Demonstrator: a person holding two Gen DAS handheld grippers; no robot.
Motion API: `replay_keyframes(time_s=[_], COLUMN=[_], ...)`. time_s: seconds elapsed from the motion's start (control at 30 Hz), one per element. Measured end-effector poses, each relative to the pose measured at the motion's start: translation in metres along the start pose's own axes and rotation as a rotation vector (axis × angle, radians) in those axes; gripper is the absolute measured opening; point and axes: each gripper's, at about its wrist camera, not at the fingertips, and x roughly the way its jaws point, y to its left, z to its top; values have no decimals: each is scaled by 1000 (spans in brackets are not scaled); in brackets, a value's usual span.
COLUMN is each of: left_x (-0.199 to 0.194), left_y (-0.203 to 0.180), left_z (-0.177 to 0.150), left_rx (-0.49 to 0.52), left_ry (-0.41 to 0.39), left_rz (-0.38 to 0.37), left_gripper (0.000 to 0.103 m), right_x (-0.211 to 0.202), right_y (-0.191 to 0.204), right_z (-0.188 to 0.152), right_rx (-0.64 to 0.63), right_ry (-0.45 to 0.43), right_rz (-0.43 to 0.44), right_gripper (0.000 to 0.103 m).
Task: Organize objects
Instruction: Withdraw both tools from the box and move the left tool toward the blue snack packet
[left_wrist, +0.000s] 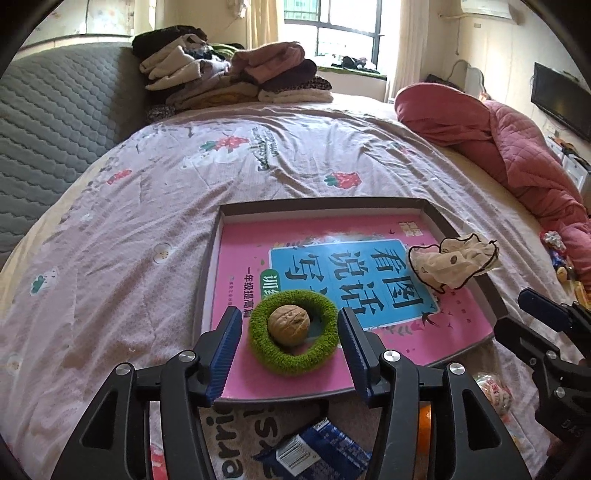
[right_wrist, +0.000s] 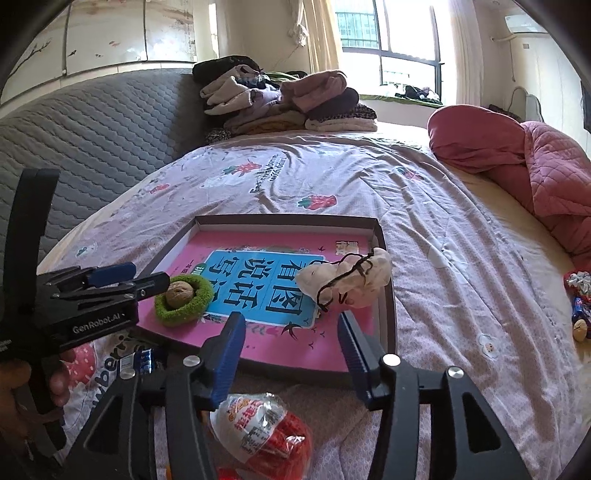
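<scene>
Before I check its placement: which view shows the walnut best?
The left wrist view: the walnut sits close and centred inside the green ring, straight ahead between the open fingers. In the right wrist view it is smaller, off to the left, right beside the left gripper.

Green fuzzy ring (left_wrist: 293, 332), brown walnut (left_wrist: 289, 325), pink-and-blue book (left_wrist: 332, 280), strawberry-print lilac bedspread (left_wrist: 184, 184).

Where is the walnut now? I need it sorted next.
The walnut sits inside the green ring on the pink book in the tray, just ahead of the open left gripper.
</scene>
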Motion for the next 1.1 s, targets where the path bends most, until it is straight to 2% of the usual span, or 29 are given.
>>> replay_keyframes(time_s=[0.33,0.63,1.1], left_x=[-20,-34,-50], left_y=[3,-1,0], left_z=[-15,-36,-62], left_rx=[-7,9,8], left_ry=[-27,-31,-24], left_rz=[0,-15,-23], left_gripper=[56,57,58], right_x=[-17,-32,-44], right_y=[3,11,14], right_z=[-6,-18,-31], right_rx=[-5,-48,-40], right_ry=[-26,-35,-41], right_rz=[7,4,-4], right_gripper=[59,60,61])
